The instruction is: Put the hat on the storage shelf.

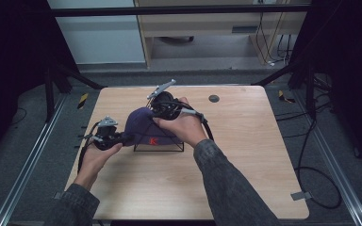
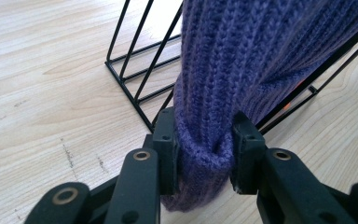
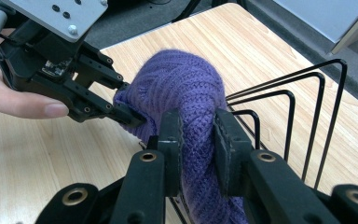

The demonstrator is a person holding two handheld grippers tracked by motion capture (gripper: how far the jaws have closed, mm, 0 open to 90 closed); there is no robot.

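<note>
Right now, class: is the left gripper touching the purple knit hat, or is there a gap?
Touching. The left gripper view shows the left gripper with both jaws pressed into a bunched fold of the purple knit hat.

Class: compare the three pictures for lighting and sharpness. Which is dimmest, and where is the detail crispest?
High view: dim, dark surroundings, purple knit hat soft. Left gripper view: bright, even light, the knit's ribs crisp between the left gripper. Right gripper view: well lit, wire rack sharp, right gripper slightly soft.

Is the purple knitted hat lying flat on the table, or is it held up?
Held up. The left gripper and the right gripper each pinch the purple knitted hat over the black wire rack.
</note>
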